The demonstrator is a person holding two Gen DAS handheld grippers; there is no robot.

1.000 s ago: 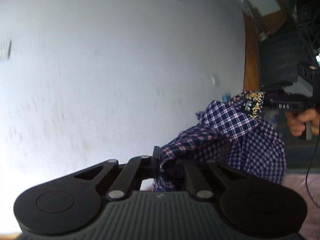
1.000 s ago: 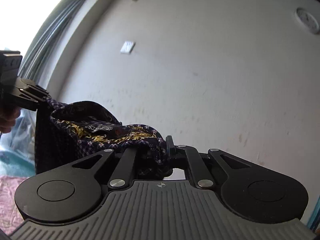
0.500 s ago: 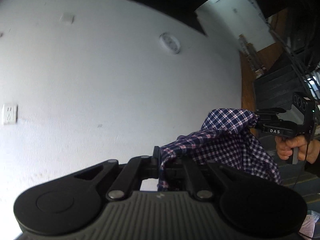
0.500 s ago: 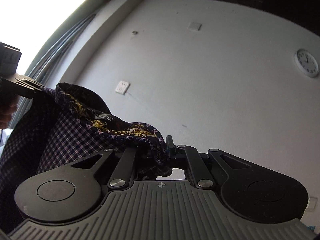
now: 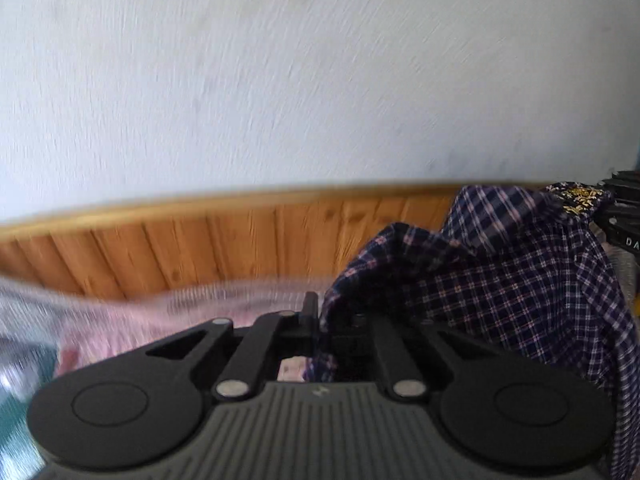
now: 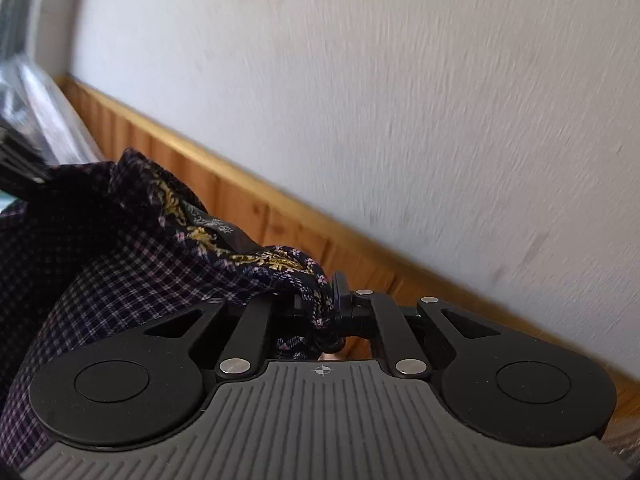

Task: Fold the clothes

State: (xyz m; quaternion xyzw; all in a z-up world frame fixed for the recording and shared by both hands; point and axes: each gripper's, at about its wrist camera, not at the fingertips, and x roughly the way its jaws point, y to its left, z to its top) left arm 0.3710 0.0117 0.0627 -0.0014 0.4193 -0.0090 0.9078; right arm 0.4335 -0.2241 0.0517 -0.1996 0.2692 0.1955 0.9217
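- Left wrist view, left side: a blurred pink surface (image 5: 132,320) fills the lower left, with a teal patch (image 5: 16,412) at the far edge; behind it runs wood panelling (image 5: 200,248) under a pale wall (image 5: 320,80). That side looks free of obstacles.
- Left wrist view, centre: the left gripper (image 5: 320,316) has a fold of the checked shirt (image 5: 500,280) between its jaws, which are opening; the gap is narrow and the cloth has not dropped out.
- Left wrist view, right side: the shirt bunches up toward the upper right, where its gold-patterned collar lining (image 5: 576,196) meets the right gripper (image 5: 620,220) at the frame edge.
- Right wrist view, left side: the shirt hangs in a loose heap, its far end reaching the dark left gripper at the upper-left edge; clear plastic (image 6: 44,116) sits behind.
- Right wrist view, centre: the right gripper has the collar edge between its jaws, which are also opening.
- Progress, as a judgement: no tidy fold shows; the garment is slung between 2 grippers, crumpled. Laying it flat and every fold appear to remain.
- Room: the panelling and wall are the nearest limits ahead.
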